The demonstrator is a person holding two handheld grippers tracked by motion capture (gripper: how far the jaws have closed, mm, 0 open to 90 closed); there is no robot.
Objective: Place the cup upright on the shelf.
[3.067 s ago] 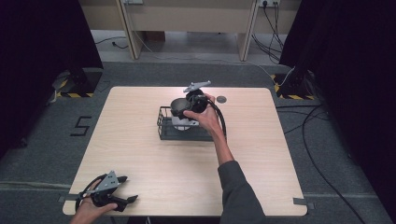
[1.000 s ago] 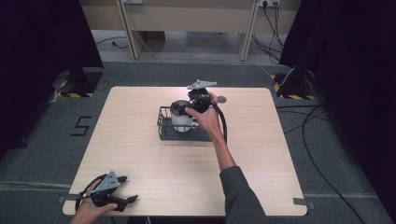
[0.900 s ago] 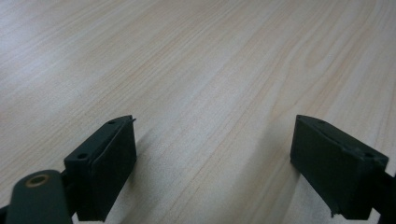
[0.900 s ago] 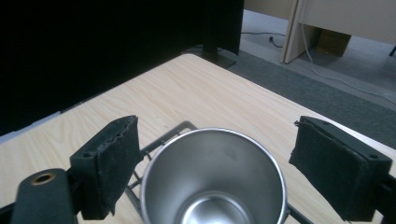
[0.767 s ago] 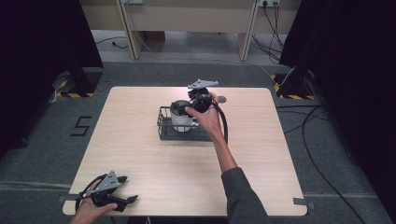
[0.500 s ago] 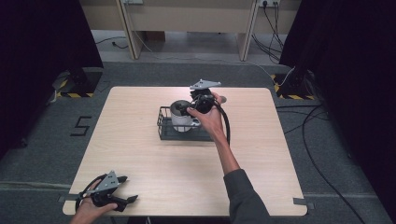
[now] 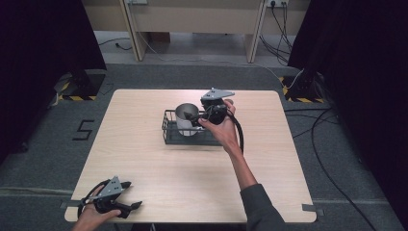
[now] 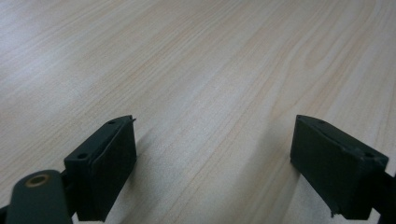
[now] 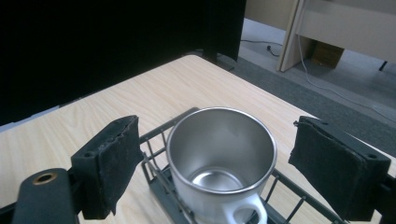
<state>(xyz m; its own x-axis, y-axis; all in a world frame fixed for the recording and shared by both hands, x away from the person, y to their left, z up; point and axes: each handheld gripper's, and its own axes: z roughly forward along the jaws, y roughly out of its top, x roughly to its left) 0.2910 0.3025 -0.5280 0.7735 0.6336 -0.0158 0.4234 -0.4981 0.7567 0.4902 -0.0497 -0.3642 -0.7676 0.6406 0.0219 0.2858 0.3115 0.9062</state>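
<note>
Right hand-held gripper (image 7: 195, 117) drawn back slightly toward 3 o'clock, jaws spread wide, empty. Steel mug (image 9: 220, 154) kept upright in wire basket (image 7: 169, 132), mid-tabletop (image 7: 144, 159), dead ahead. Left hand-held gripper (image 7: 130, 195) parked open at 7 o'clock.

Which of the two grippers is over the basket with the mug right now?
The right gripper: its open jaws flank the steel mug standing in the black wire basket. The left gripper sits open at the table's near left corner.
</note>
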